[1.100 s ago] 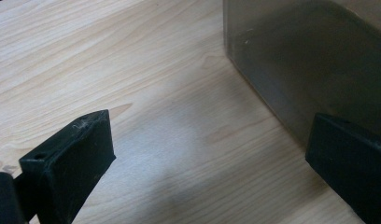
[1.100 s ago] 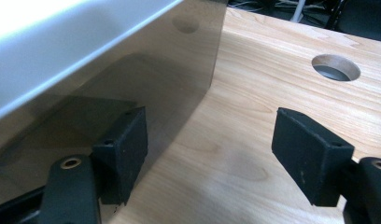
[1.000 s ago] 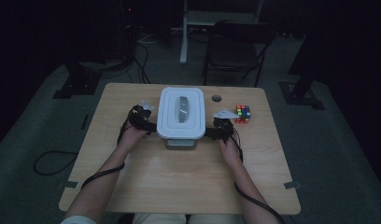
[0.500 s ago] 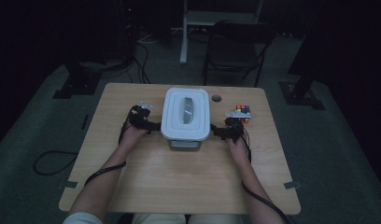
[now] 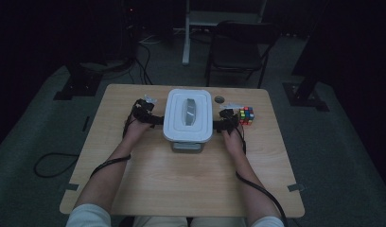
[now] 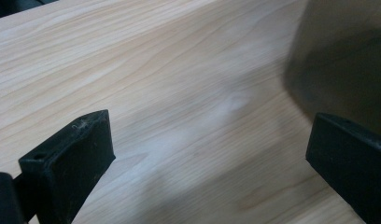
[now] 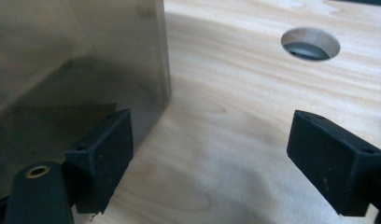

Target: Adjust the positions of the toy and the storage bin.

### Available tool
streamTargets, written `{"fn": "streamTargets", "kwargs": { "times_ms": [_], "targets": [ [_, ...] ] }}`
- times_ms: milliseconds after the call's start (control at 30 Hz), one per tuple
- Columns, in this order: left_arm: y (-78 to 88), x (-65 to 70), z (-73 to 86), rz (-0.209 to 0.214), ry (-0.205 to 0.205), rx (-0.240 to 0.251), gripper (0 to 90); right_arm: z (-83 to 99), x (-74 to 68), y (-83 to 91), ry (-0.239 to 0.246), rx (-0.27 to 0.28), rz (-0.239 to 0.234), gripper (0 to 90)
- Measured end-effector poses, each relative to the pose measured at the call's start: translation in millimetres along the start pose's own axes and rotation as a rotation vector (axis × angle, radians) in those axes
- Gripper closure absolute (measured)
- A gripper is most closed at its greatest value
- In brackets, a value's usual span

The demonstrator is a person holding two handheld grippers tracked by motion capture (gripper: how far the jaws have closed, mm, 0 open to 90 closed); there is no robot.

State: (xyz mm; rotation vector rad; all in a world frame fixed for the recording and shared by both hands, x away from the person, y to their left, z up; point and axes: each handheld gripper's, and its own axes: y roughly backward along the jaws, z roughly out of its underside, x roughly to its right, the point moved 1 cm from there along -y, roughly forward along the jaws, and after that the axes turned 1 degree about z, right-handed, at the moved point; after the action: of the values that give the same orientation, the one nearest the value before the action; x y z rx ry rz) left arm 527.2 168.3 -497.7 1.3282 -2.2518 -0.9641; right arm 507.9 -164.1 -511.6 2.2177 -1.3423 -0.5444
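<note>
Flanking one white-lidded box [image 5: 188, 118] near the middle of the table [image 5: 181, 189], two hand-held grippers sit at its sides. The left hand-held gripper [image 5: 151, 118] is just beside the box's left wall; in the left gripper view its jaws stand wide apart [image 6: 212, 154] with only bare wood between them, and the box's murky wall [image 6: 347, 60] rises close by one jaw. The right hand-held gripper [image 5: 224, 124] is just beside the box's right wall. Its jaws have just been opening and now stand wide [image 7: 212, 158], nothing between them; in the right gripper view one jaw lies right by the box's translucent wall [image 7: 76, 65], though whether they touch I cannot tell. One round hole [image 7: 310, 44] in the table lies beyond. One colour cube [image 5: 246, 115] rests near the right hand-held gripper, toward the table's right edge.
</note>
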Motion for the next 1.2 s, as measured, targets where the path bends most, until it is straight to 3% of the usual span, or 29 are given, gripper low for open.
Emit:
{"fn": "streamTargets", "kwargs": {
  "times_ms": [67,133,300,433,633,900,1033,1200],
  "targets": [
    [-0.1,4.9,-3.4,0.005,-0.021,-0.004,1.6,-2.1,2.2,0.5,-0.017,0.008,-0.02,14.8],
    [0.3,10.5,-6.3,0.04,-0.022,-0.002,1.5,-2.6,2.5,1.3,-0.019,0.01,-0.027,15.3],
    [4.1,19.4,-7.8,0.02,-0.038,-0.017,1.9,2.0,1.8,6.0,0.01,0.005,-0.032,18.9],
    [6.7,25.1,-4.9,0.016,-0.051,-0.021,1.9,5.5,3.5,12.4,-0.002,0.018,-0.066,19.0],
    [18.2,38.7,6.2,0.016,-0.06,-0.015,1.9,12.6,-2.3,28.5,0.066,0.015,-0.074,20.5],
    [36.1,52.2,20.0,0.02,-0.101,-0.03,2.3,26.5,-12.2,46.2,0.081,0.024,-0.098,21.1],
    [49.4,64.9,32.8,0.021,-0.121,-0.019,2.3,41.5,-18.4,63.5,0.09,0.032,-0.132,21.1],
    [59.0,77.7,42.1,0.041,-0.132,-0.012,2.3,56.9,-23.4,83.1,0.097,0.042,-0.126,21.1]
  ]
}}
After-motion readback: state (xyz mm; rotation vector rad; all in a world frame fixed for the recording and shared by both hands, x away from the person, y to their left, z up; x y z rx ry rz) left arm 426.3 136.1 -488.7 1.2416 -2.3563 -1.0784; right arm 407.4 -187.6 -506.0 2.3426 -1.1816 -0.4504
